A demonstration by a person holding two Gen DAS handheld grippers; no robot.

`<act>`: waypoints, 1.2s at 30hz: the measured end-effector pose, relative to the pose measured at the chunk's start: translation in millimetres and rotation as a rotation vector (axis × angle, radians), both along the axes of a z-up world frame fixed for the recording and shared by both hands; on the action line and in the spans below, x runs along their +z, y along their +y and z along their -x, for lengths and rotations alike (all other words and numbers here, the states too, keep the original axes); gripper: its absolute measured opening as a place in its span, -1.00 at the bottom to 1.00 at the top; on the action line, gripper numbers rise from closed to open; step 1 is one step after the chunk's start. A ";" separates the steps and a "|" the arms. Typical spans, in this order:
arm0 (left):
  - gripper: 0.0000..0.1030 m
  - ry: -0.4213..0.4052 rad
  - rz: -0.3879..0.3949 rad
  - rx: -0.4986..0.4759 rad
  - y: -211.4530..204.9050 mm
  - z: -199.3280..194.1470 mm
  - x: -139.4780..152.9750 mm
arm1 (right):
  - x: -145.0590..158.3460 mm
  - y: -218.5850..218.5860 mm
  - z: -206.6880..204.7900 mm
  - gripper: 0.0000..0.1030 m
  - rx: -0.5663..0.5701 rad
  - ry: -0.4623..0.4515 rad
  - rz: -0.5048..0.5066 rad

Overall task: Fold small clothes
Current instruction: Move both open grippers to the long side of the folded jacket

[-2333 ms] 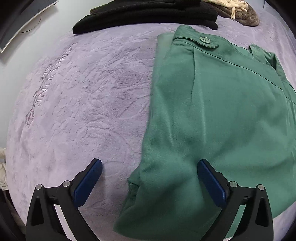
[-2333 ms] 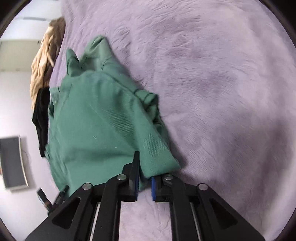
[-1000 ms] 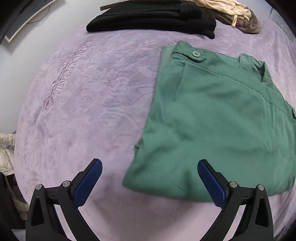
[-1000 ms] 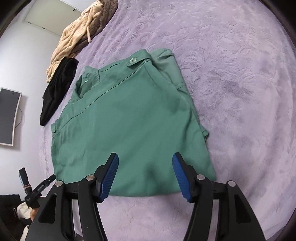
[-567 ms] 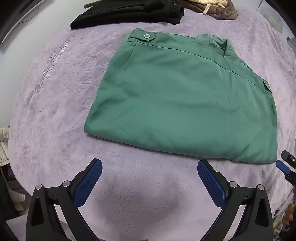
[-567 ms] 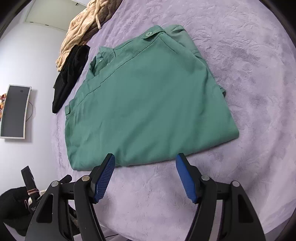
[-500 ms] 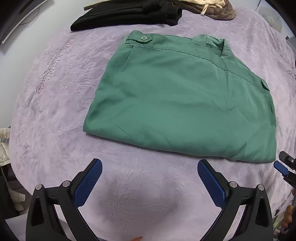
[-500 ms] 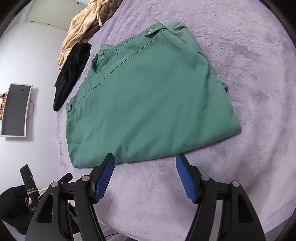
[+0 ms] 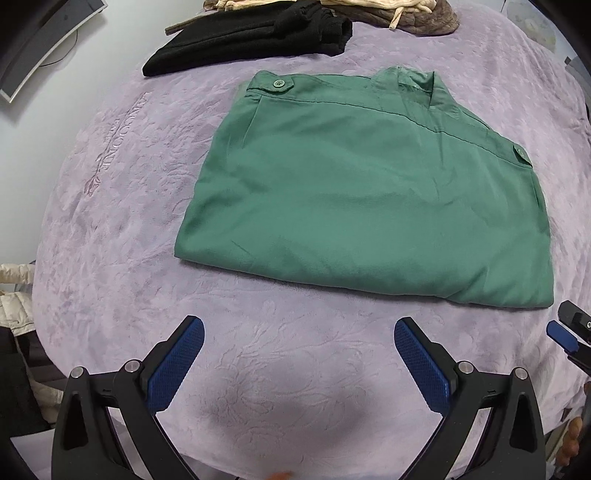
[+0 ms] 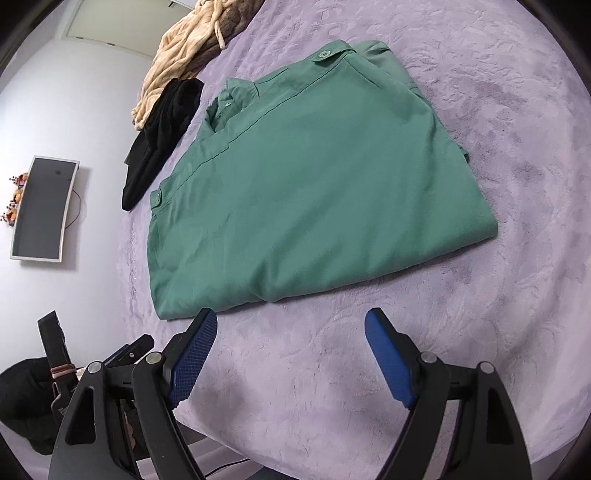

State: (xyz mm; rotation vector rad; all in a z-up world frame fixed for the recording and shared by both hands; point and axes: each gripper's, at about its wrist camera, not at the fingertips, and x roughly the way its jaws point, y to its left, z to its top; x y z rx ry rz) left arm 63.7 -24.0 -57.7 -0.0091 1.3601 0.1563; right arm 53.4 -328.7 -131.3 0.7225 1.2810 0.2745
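Green shirt (image 9: 369,195) lying folded on the lilac blanket (image 9: 122,206), both grippers being held clear of it.

Nearest, the left gripper (image 9: 299,354) is being held over bare blanket with its jaws wide open and nothing between them; the right gripper (image 10: 291,354) is likewise being held over bare blanket, its jaws opening and empty, their blue pads (image 10: 192,362) being seen just short of the shirt's near edge. Beyond them, the shirt is lying flat and back-up in a rough rectangle, its collar and buttoned tabs being turned toward the far side. Farther on, a black garment (image 9: 251,33) is lying folded, with a beige and brown garment (image 9: 402,11) bundled beside it.
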 end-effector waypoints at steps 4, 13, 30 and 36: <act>1.00 -0.011 -0.002 0.052 34.0 -4.3 -11.6 | -4.1 13.4 6.6 0.65 0.020 0.021 0.009; 1.00 -0.044 -0.092 0.152 133.9 -52.6 -60.2 | -19.1 65.0 24.8 0.65 0.003 0.074 0.036; 1.00 0.018 0.009 0.133 220.7 -60.7 -86.5 | -43.6 167.9 21.9 0.65 -0.024 0.147 -0.066; 1.00 0.022 0.033 0.059 211.6 -70.8 -86.6 | -50.5 193.0 5.4 0.65 -0.040 0.148 -0.104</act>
